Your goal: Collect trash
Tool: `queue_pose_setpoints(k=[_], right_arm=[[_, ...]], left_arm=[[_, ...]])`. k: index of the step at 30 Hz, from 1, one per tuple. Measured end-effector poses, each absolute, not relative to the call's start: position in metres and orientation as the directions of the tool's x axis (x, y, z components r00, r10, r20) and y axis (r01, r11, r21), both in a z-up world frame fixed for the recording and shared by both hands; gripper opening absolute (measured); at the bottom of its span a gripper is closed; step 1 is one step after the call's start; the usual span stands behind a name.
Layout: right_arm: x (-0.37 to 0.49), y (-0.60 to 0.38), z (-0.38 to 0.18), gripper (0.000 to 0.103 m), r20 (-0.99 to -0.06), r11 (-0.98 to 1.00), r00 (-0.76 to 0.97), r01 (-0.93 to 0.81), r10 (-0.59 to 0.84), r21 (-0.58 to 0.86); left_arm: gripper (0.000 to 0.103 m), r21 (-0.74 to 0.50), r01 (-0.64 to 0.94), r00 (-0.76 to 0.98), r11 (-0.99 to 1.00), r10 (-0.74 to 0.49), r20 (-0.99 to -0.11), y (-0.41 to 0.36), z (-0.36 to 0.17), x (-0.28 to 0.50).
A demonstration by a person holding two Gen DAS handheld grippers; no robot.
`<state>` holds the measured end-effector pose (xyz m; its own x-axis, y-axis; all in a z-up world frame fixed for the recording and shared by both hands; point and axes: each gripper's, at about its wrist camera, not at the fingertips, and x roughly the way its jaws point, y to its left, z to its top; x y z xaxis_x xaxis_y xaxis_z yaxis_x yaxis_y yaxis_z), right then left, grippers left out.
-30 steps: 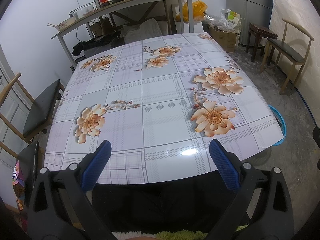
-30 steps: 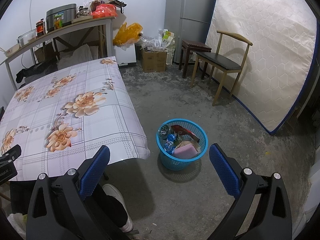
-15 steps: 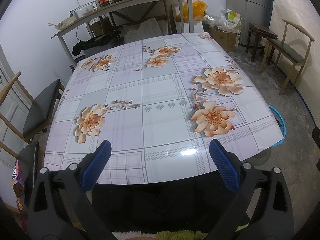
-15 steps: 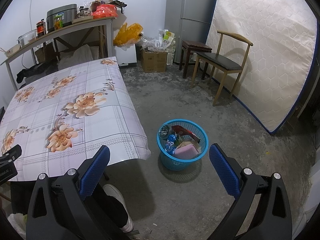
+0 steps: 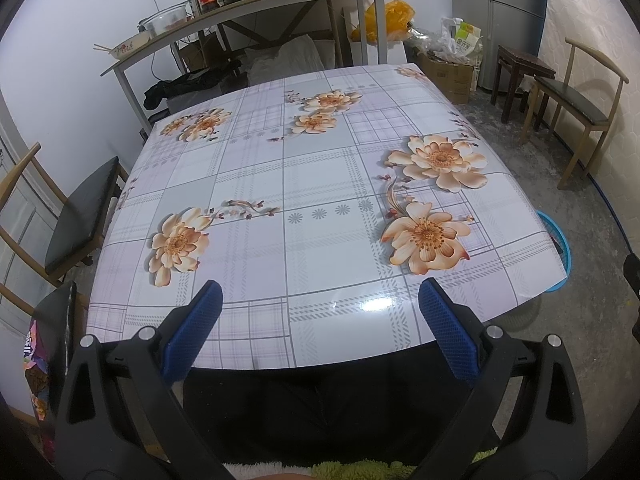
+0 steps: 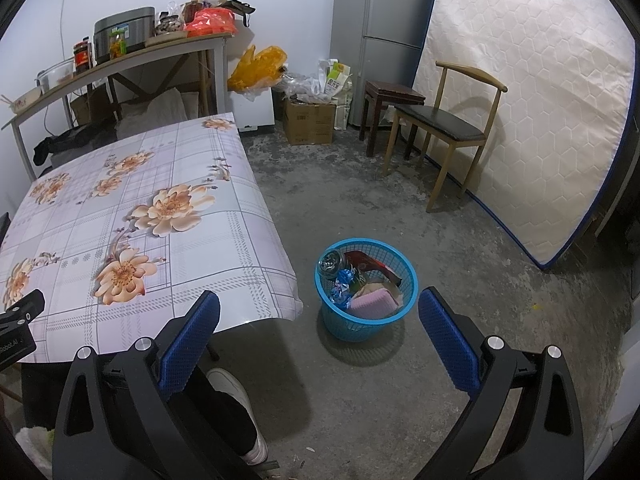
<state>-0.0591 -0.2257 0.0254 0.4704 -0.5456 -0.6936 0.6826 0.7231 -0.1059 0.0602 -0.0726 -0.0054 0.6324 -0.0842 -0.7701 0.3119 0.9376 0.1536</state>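
A blue plastic basket (image 6: 332,324) stands on the concrete floor just right of the table's near corner. It holds trash: a pink sponge-like block (image 6: 374,305), blue wrappers (image 6: 343,280), a red packet (image 6: 366,261) and a clear round container (image 6: 330,261). My right gripper (image 6: 320,330) hovers open above the floor, just in front of the basket. My left gripper (image 5: 320,320) is open over the near edge of the flowered table (image 5: 320,184), nothing between its fingers. Only the basket's rim (image 5: 560,240) shows past the table's right edge in the left wrist view.
A person's dark trousers (image 5: 320,408) and white shoe (image 6: 236,396) are under the near table edge. Wooden chairs stand at left (image 5: 80,216) and right (image 6: 448,128). A mattress (image 6: 528,100) leans on the right wall. A cluttered shelf table (image 5: 256,12), a fridge (image 6: 380,20) and boxes (image 6: 310,122) line the back.
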Motion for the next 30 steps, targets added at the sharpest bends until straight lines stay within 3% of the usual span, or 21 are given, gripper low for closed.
queue_pose_setpoints(k=[30], right_arm=[[-0.0586,-0.2254,0.0254,0.097,-0.695,0.723,0.47,0.683,-0.544,-0.104]], left_arm=[[0.095,0.151,0.317,0.626,0.936,-0.087,-0.775,-0.0724,-0.0081,0.0602]])
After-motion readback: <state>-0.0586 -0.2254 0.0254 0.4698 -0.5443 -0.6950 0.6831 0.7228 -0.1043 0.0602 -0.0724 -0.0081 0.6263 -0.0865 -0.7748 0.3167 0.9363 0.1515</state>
